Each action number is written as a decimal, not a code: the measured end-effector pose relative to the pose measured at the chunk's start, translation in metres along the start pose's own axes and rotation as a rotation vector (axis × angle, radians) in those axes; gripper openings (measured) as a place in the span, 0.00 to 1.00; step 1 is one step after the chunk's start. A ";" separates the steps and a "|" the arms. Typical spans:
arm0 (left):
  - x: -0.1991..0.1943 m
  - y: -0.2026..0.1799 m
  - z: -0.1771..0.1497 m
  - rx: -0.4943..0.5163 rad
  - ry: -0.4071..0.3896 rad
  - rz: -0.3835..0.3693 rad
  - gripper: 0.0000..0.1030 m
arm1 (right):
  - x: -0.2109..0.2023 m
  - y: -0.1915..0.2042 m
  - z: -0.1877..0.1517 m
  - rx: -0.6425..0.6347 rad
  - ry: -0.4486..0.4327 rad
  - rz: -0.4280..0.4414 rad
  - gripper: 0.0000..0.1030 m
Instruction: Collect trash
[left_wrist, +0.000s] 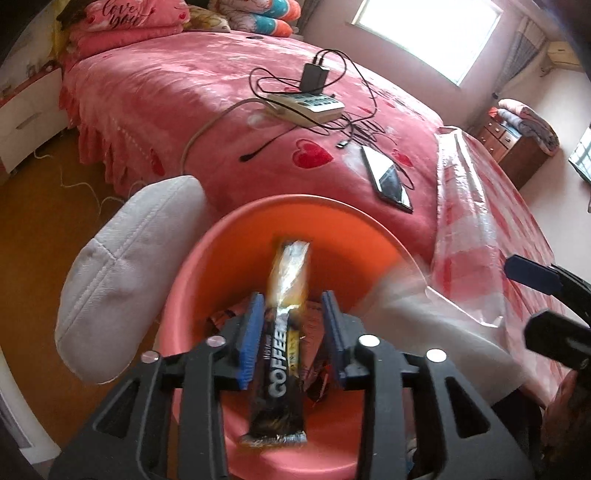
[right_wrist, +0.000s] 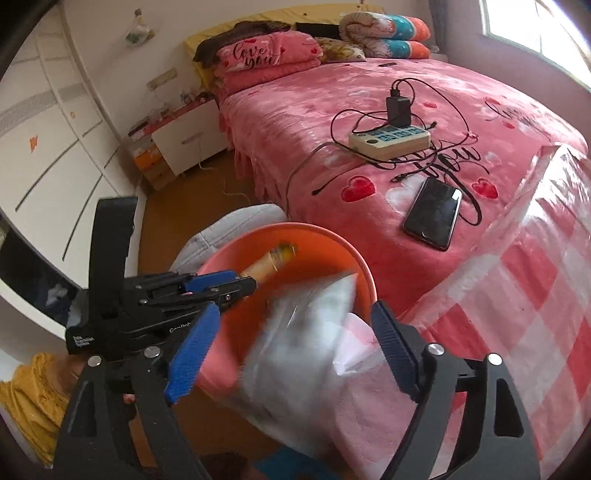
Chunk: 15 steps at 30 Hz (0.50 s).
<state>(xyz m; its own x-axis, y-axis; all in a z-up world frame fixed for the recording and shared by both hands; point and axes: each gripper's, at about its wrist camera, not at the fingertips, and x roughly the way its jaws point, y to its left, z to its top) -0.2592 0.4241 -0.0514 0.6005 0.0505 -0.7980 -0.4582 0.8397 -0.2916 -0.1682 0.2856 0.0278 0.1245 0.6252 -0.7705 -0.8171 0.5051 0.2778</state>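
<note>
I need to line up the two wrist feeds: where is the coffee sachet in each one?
Left wrist: coffee sachet low centre, between the open left tool's blue pads, over the orange bin.
Right wrist: only its blurred pale end shows, centre-left, inside the bin.
Shared landmark: black phone on the bed.

Looking at a home bedroom: a bed (right_wrist: 406, 122) in pink heart-print bedding filling the upper right, folded pillows (right_wrist: 266, 59) lying at its head. Standing at upper left, a white wardrobe (right_wrist: 48, 140) and a nightstand (right_wrist: 188, 142); glowing top right, a window (right_wrist: 535, 33).
</note>
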 end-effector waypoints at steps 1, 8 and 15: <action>-0.001 0.001 0.000 -0.001 -0.004 0.012 0.47 | -0.002 -0.002 0.000 0.005 -0.007 -0.005 0.81; -0.008 -0.003 0.004 0.035 -0.037 0.065 0.60 | -0.029 -0.033 -0.004 0.077 -0.085 -0.058 0.87; -0.016 -0.014 0.009 0.062 -0.076 0.107 0.75 | -0.053 -0.053 -0.015 0.093 -0.142 -0.137 0.87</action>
<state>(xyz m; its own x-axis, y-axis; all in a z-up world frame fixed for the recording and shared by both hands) -0.2564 0.4164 -0.0298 0.5995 0.1807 -0.7797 -0.4824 0.8589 -0.1719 -0.1397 0.2161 0.0452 0.3142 0.6213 -0.7178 -0.7322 0.6398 0.2333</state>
